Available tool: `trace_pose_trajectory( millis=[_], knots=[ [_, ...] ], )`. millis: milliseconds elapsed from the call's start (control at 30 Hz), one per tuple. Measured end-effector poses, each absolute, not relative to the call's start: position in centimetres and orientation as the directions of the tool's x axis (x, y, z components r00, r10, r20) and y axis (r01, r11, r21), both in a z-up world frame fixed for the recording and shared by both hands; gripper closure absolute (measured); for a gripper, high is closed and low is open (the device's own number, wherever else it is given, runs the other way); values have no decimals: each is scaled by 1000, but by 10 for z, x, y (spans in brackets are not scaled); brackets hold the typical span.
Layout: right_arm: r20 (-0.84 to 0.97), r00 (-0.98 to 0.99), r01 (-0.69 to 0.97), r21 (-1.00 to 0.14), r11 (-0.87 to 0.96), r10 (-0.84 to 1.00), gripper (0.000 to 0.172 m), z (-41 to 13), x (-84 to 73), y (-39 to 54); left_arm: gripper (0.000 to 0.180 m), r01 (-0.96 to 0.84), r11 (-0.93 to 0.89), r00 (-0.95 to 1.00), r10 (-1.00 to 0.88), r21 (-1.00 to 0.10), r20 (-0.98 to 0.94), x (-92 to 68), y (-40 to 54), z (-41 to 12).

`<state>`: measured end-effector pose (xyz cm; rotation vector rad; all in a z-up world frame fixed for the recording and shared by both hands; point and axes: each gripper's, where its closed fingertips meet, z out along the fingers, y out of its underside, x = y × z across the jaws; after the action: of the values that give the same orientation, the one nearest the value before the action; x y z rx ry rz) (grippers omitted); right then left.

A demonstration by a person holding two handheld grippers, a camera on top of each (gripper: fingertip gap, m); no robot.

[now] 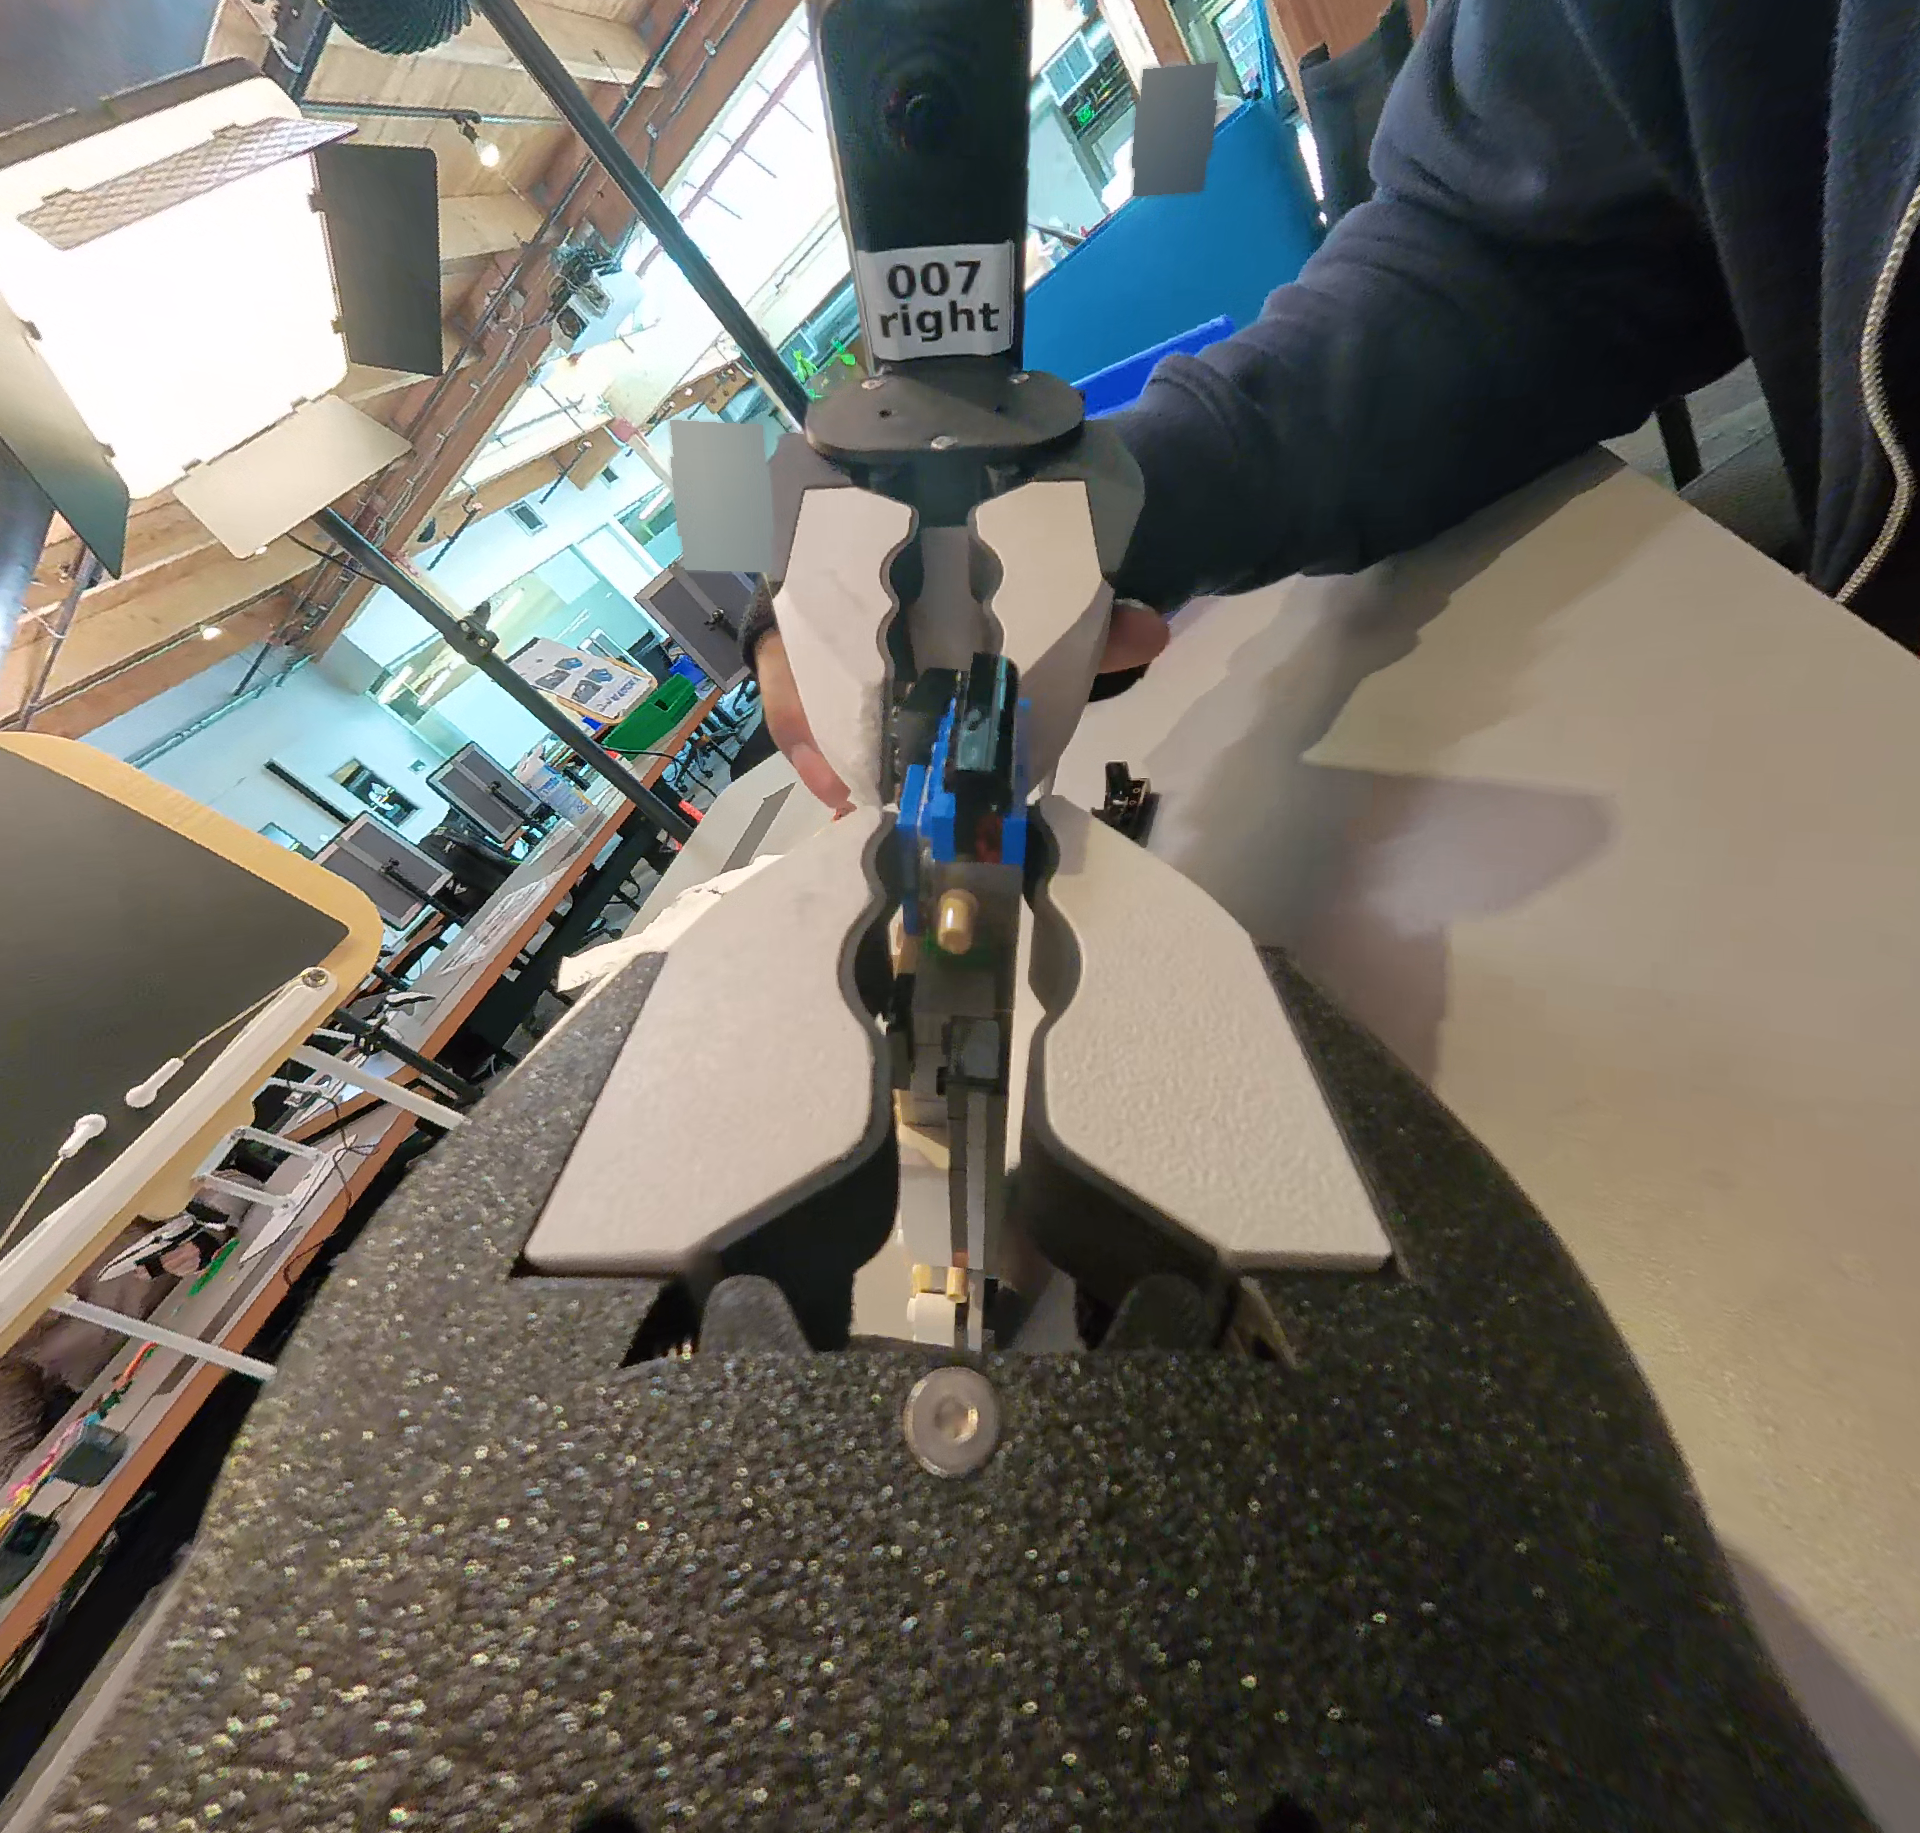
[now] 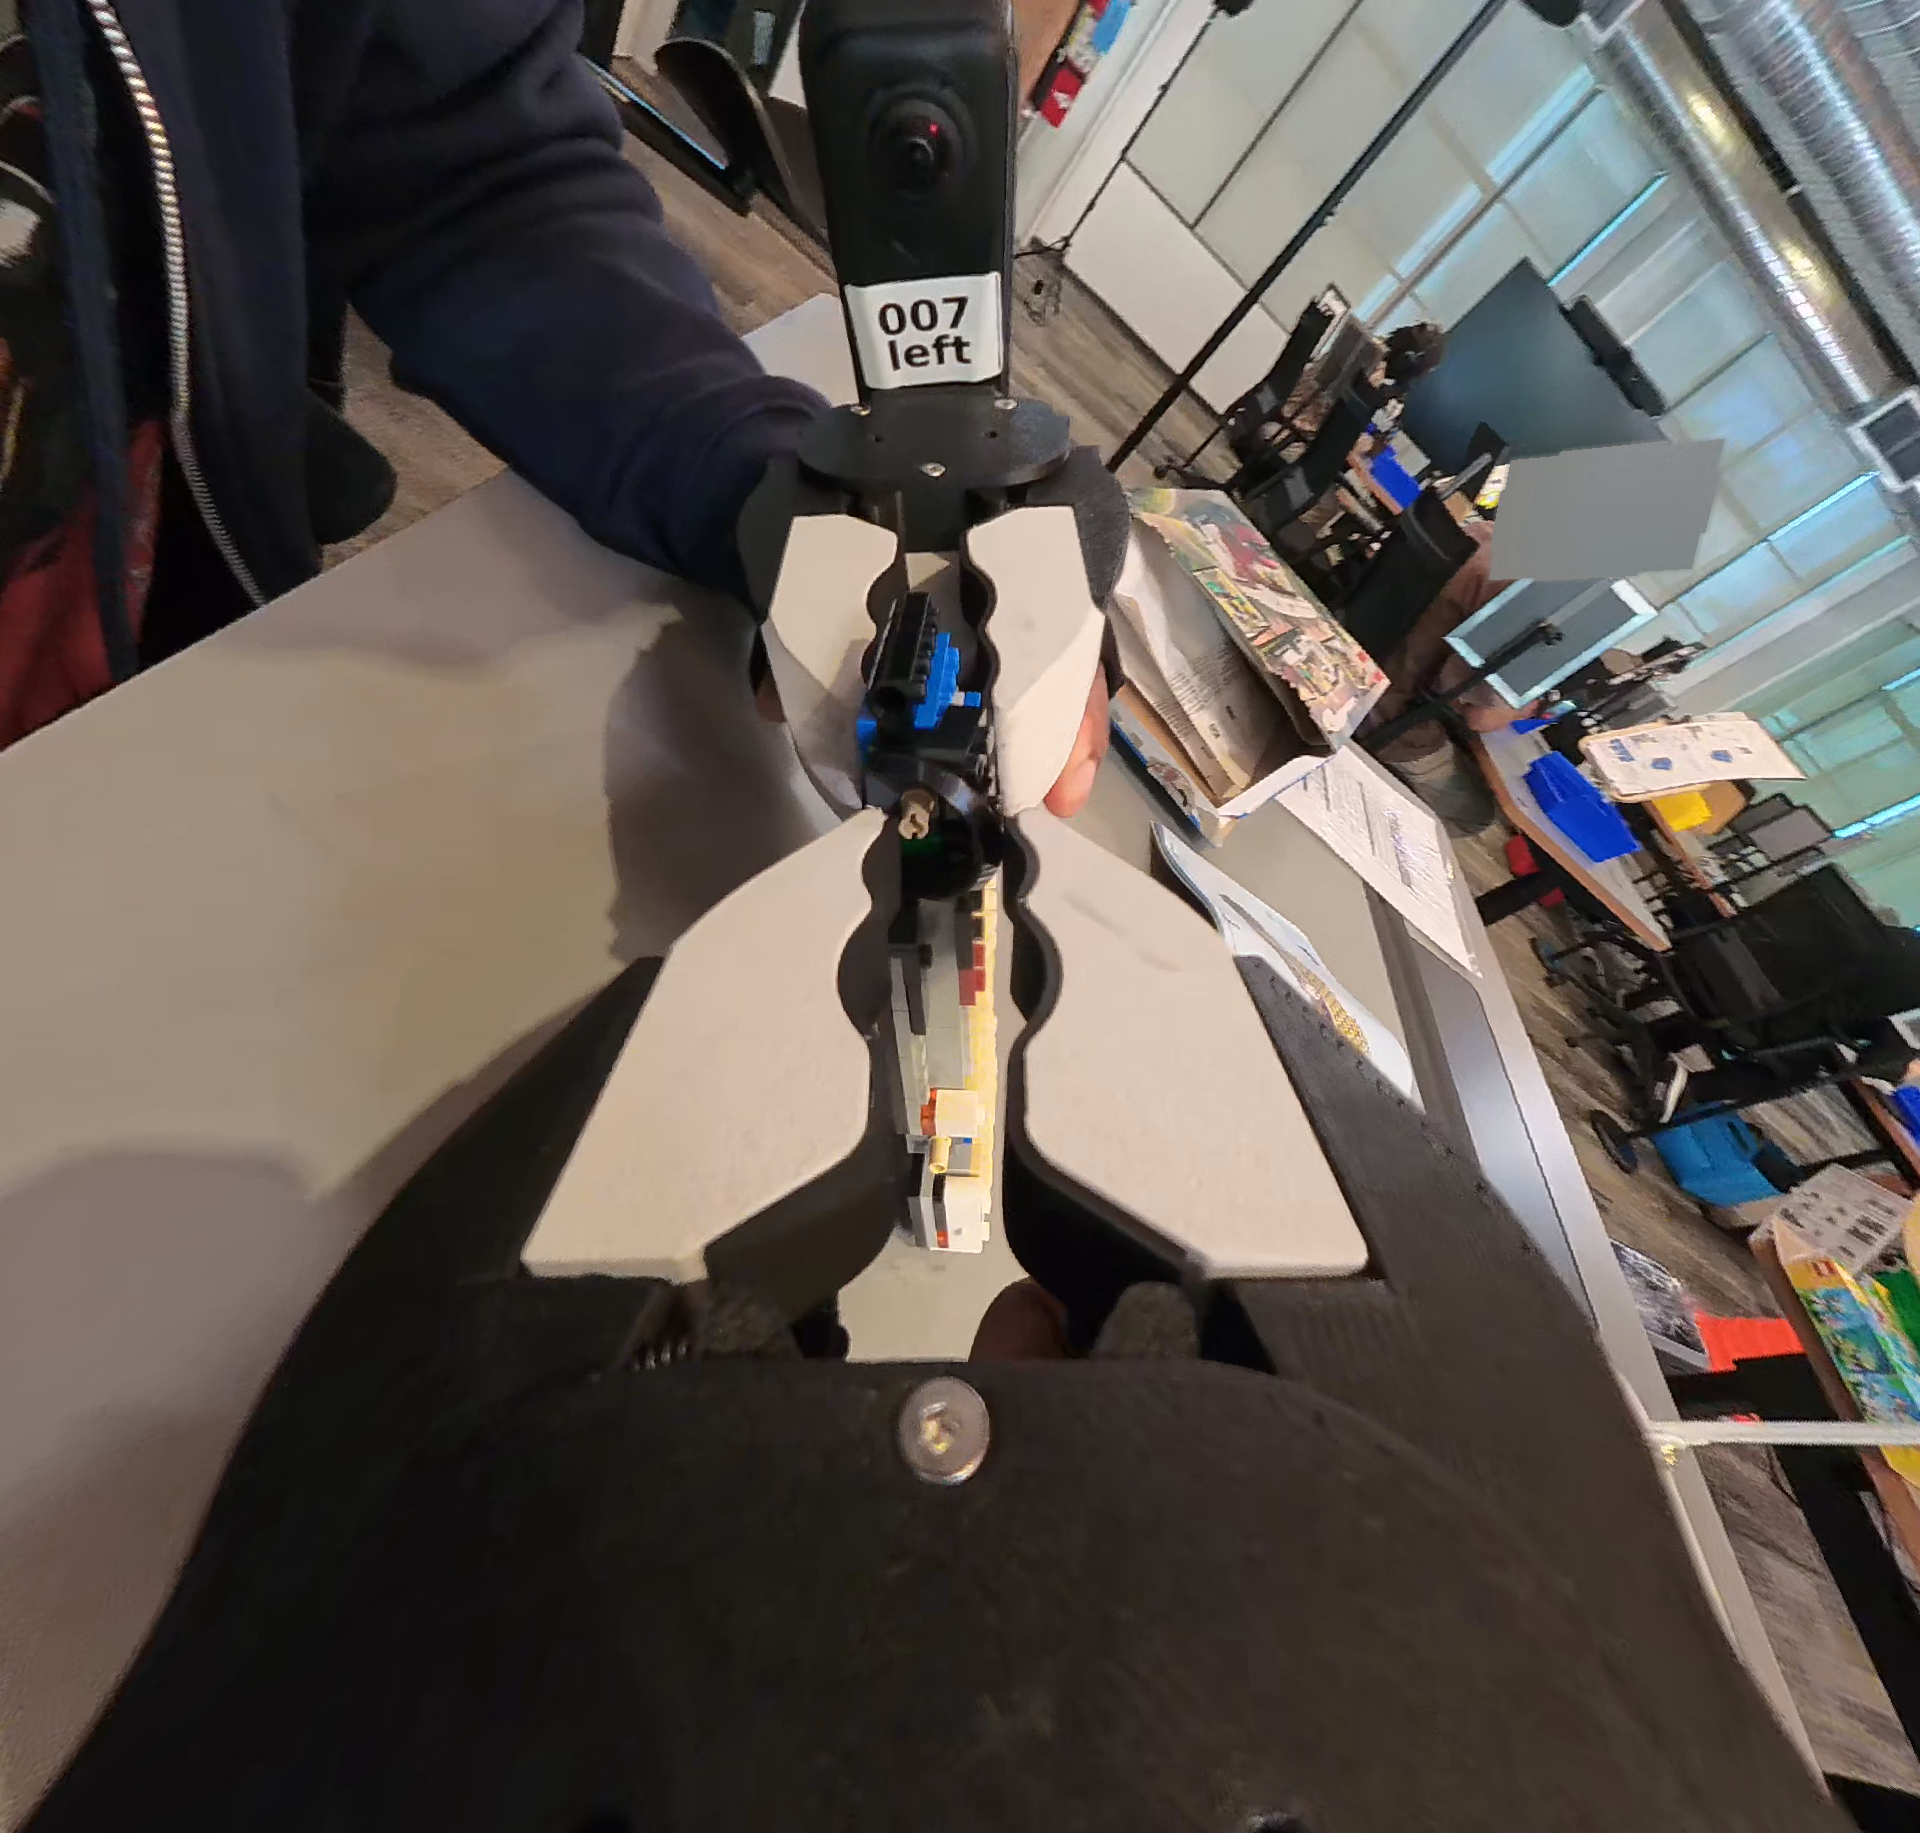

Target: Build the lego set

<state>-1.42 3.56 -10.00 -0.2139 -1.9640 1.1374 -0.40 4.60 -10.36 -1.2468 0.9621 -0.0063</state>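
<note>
While the pale desk [image 2: 312, 848] spreads below both tongs, a long brick-built model [image 1: 951, 1004] is seen running lengthwise between them, its long axis lined up with the fingers of each. The left tongs [image 1: 951, 848] are closed narrowly on the grey, white and tan end of the model, and the right tongs [image 2: 940, 827] are closed narrowly on what appears to be the same model, tip to tip with the left. Blue and black bricks [image 2: 925, 692] are found at the meeting point, equally near both. To the right of the right tongs, an open box [image 2: 1247, 661] and printed sheets [image 2: 1382, 848] are laid well apart. A small black part [image 1: 1127, 796] is seen just right of the left tongs.
</note>
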Motion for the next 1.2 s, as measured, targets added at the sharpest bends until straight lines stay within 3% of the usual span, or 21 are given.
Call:
trace_pose_trajectory(
  millis=[433, 767, 1200],
  knots=[
    [564, -730, -247, -744, 620, 386, 154, -100, -13, 34, 159, -481, 385, 615, -492, -788, -616, -3, 44, -102],
    [425, -835, -180, -811, 556, 350, 156, -95, -16, 37, 157, -477, 396, 623, -477, -785, -619, -9, 43, -94],
    [411, -859, -183, -804, 566, 305, 162, -91, -18, 29, 158, -428, 411, 605, -531, -805, -593, -11, 35, -89]
  ],
)
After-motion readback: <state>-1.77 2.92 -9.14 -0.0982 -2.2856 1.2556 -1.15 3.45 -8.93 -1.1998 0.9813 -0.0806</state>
